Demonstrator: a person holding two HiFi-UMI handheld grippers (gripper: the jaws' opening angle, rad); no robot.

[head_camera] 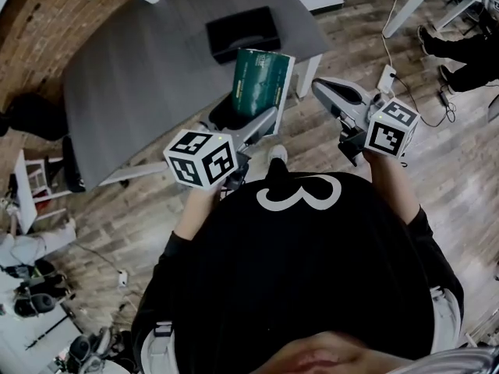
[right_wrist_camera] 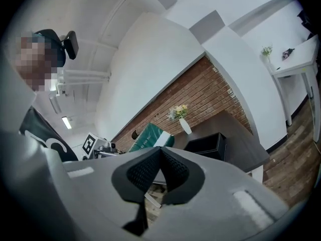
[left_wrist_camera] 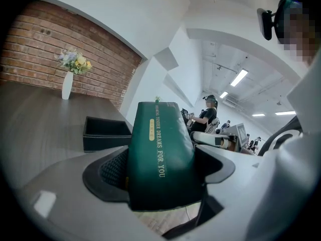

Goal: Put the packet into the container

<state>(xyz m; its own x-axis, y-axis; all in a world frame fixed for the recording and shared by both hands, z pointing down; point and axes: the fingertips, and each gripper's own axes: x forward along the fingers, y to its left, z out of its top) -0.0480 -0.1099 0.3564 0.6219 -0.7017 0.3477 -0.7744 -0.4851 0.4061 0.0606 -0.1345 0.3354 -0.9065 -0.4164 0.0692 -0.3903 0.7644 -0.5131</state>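
Note:
A dark green packet (head_camera: 261,82) with gold lettering stands upright between the jaws of my left gripper (head_camera: 251,121), which is shut on its lower end, above the near edge of the grey table (head_camera: 140,84). In the left gripper view the packet (left_wrist_camera: 159,152) fills the gap between the pads. The black open container (head_camera: 243,31) sits on the table beyond it, also seen as a low black box (left_wrist_camera: 105,133). My right gripper (head_camera: 331,92) is held to the right, off the table, shut on nothing; its pads (right_wrist_camera: 150,170) meet at the tips.
A white vase with flowers (left_wrist_camera: 68,79) stands at the table's far end by the brick wall. Wooden floor (head_camera: 437,154) lies to the right, with cables and white table legs (head_camera: 405,10). People sit at desks in the background (left_wrist_camera: 208,115).

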